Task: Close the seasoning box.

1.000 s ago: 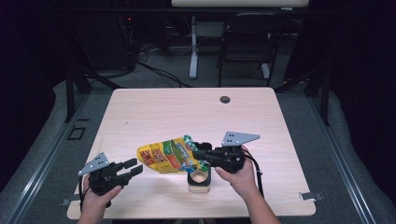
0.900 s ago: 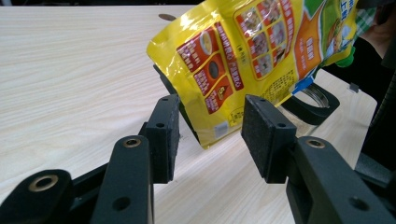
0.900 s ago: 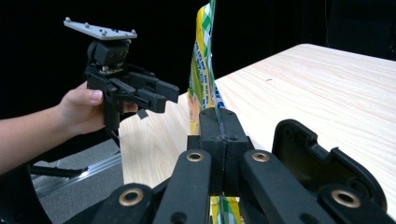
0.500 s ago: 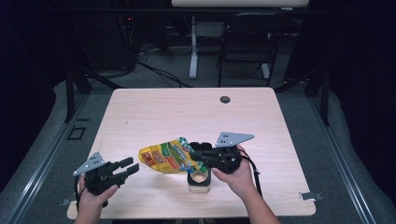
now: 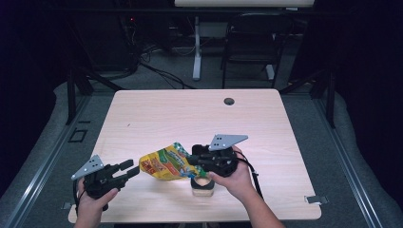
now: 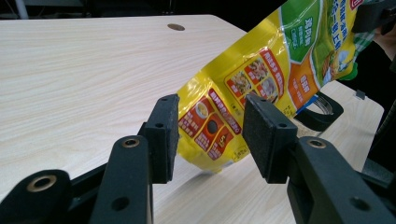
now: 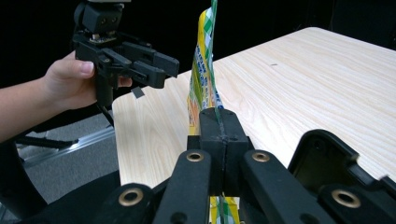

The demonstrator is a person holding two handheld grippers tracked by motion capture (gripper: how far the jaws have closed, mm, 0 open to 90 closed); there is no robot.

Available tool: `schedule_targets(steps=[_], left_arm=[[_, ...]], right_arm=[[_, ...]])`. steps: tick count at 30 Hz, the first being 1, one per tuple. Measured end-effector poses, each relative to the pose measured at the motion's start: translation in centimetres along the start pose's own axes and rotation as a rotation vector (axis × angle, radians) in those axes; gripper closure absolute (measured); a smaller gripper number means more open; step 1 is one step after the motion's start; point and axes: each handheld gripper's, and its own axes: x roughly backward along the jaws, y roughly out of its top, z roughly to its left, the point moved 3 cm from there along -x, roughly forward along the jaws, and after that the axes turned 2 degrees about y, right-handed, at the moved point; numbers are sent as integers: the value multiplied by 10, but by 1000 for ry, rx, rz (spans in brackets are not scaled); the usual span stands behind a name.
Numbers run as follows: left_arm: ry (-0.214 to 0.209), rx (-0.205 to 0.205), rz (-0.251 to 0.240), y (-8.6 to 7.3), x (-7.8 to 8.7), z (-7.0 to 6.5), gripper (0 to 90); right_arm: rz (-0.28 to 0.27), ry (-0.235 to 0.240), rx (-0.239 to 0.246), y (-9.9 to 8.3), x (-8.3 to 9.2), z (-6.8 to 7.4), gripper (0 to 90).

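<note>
Item: yellow pouch [image 5: 164, 164], which we hold lifted off the counter [image 5: 190, 114] above a small cup [image 5: 202, 186], right tongs [image 5: 195, 159] clenched on its top edge; since a second ago it has tilted toward our left tongs [image 5: 128, 170], released, ready to grip its bottom corner

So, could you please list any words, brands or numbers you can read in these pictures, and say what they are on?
Pouch: Chinese-style characters in white on its green, orange and red panels, too blurred to quote.
Pouch, top corner: more white print, cut off and unreadable.
Table, grippers: no text or signs.
</note>
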Motion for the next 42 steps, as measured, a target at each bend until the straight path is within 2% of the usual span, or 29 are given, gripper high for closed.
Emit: schedule_targets(steps=[5,7,8,13,15,16,17,20,22,23,24,30,31,35,42], left_arm=[[2,-9,13,-1,-2,-2,563],[15,-11,14,-2,-4,-4,561],[4,-23,20,-1,-4,-4,561],[1,-21,19,-1,-4,-4,556],[15,-16,13,-1,-4,-4,555],[4,-16,16,-1,-4,-4,554],[17,-15,9,-1,-4,-3,554],[17,-10,10,-2,-4,-3,551],[22,-10,8,-2,-4,-2,550],[4,-13,18,-2,-4,-2,549],[17,-15,14,-3,-5,-3,549],[16,-23,27,-4,-8,-5,546],[4,-19,29,-4,-8,-5,547],[20,-18,21,-4,-7,-3,547],[19,-14,17,-4,-7,-3,544]], right_arm=[[10,6,-3,3,-2,1,900],[21,6,-4,4,-3,1,900],[26,4,-4,4,-4,1,900],[52,4,9,10,-6,2,900],[61,2,13,12,-8,3,900],[70,1,20,13,-8,4,900],[71,1,22,15,-9,5,900],[88,-4,35,19,-10,6,900],[91,-4,35,20,-11,6,900],[99,-3,39,21,-12,7,900],[101,-5,41,22,-13,7,900],[132,-4,51,28,-15,7,900],[133,-4,47,29,-15,7,900],[149,-10,53,33,-13,6,900],[187,-19,67,38,-16,8,900]])
